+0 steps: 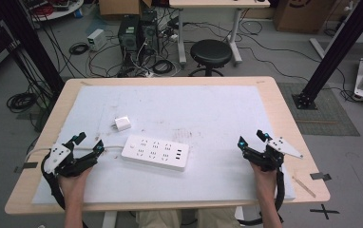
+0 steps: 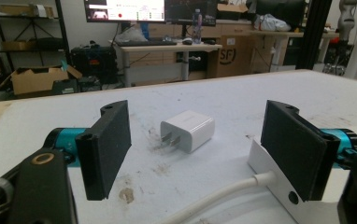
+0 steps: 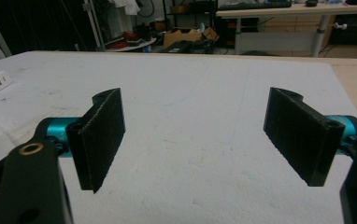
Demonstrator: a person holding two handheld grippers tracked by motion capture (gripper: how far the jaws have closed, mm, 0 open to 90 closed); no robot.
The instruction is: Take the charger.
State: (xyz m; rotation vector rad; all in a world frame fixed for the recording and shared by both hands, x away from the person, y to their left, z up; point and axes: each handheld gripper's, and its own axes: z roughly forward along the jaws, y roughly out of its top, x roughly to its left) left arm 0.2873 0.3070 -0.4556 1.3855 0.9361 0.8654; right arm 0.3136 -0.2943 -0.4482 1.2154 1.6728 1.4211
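White plastic marks both things nearest the grippers: a power strip lying flat on the pale mat a little left of the table's middle, and a small charger plug just beyond it at about eleven o'clock, apart from the strip. The strip's white cable runs off its left end toward nine o'clock, passing close by the left gripper.

That left gripper rests at the table's near left corner, held from below by a hand, its jaws spread wide and grasping nothing. In the left gripper view the charger plug lies on its side on the mat ahead, between the two black pads but farther off, its two metal prongs turned toward the camera; the strip's corner and its cable lie low beside the right-hand pad.

Over at the near right corner, around four o'clock from the strip and well apart from it, the right gripper sits with its jaws likewise released, bare mat between them
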